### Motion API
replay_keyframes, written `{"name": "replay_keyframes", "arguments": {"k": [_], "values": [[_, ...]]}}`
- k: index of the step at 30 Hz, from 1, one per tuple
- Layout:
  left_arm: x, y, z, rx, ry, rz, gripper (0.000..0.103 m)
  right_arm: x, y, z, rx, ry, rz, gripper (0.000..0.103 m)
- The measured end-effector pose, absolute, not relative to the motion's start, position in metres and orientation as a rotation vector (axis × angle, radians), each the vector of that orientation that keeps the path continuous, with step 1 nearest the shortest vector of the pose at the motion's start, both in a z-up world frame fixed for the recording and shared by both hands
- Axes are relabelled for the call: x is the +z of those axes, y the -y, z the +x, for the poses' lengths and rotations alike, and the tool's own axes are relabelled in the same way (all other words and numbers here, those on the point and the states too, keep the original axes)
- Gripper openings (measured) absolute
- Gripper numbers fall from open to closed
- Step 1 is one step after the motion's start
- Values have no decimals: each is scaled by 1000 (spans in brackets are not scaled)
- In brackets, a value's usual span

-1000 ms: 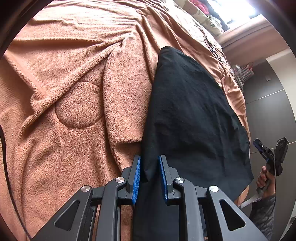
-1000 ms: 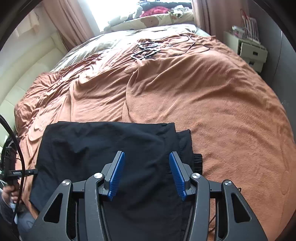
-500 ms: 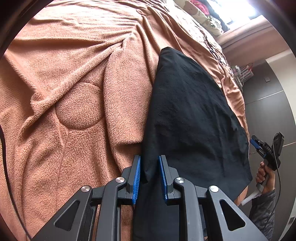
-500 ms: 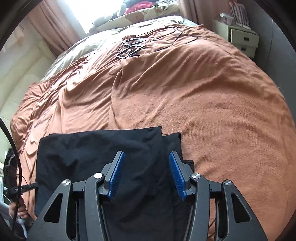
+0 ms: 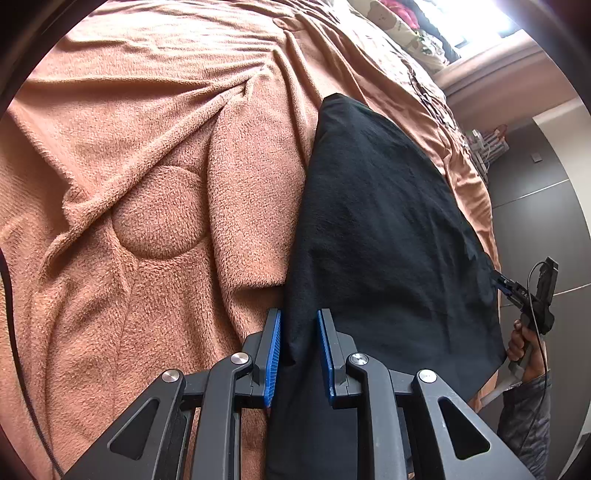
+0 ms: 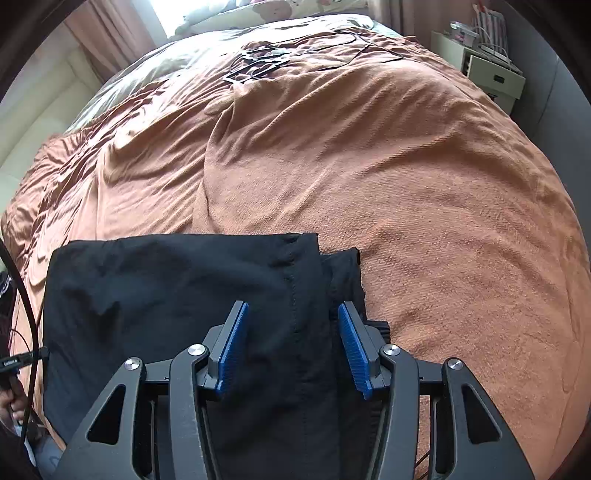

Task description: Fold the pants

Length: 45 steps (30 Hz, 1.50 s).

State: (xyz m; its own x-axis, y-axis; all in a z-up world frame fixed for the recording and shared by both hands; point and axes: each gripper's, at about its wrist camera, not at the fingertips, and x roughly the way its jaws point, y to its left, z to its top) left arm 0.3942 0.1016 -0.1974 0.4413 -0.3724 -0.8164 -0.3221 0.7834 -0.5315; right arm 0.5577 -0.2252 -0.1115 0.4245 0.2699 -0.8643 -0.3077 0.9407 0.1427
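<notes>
Black pants (image 5: 388, 221) lie folded in a long strip on the orange blanket (image 5: 147, 147). My left gripper (image 5: 299, 317) is shut on the pants' near end, with dark cloth bunched between its blue pads. At the other end, my right gripper (image 6: 291, 310) hangs low over the pants (image 6: 166, 295), by the seam and the stepped hem edges. Its jaws are closing, with cloth lying between the pads but not pinched. In the left wrist view the right gripper (image 5: 500, 282) shows at the pants' far edge, held by a hand (image 5: 521, 347).
The wrinkled orange blanket (image 6: 406, 184) covers the whole bed. Black cables (image 6: 280, 62) lie on it near the head end. A white nightstand (image 6: 487, 70) stands at the far right, and pillows (image 5: 391, 18) lie under the window.
My right gripper has come down and forward onto the pants' end, and its jaws have narrowed. My left gripper has kept still with its grip unchanged.
</notes>
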Motion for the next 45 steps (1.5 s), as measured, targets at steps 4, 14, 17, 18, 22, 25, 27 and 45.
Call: {"name": "replay_keyframes", "arguments": {"k": [4,14,17,18,22,25,27,45], "values": [[-198,-101,395,-31,-1139,-709,21,-113,214,556,360,-1092,-124,14],[-182,-112,391,-10,-1106,-705,21,-93,209,535,326,-1017,-186,1],[-184,-118,395,10,-1112,-714,21,-86,211,527,319,-1005,-189,1],[-184,-119,397,13,-1114,-710,22,-84,211,526,317,-1002,-188,1],[-189,-117,406,8,-1129,-702,29,-78,214,519,317,-993,-187,1],[-190,-115,409,-7,-1123,-707,41,-74,216,518,309,-999,-188,1],[-189,-113,413,-11,-1120,-700,46,-71,217,519,309,-1001,-185,1],[-191,-92,432,-31,-1122,-593,31,-93,235,542,312,-1078,-60,4]]}}
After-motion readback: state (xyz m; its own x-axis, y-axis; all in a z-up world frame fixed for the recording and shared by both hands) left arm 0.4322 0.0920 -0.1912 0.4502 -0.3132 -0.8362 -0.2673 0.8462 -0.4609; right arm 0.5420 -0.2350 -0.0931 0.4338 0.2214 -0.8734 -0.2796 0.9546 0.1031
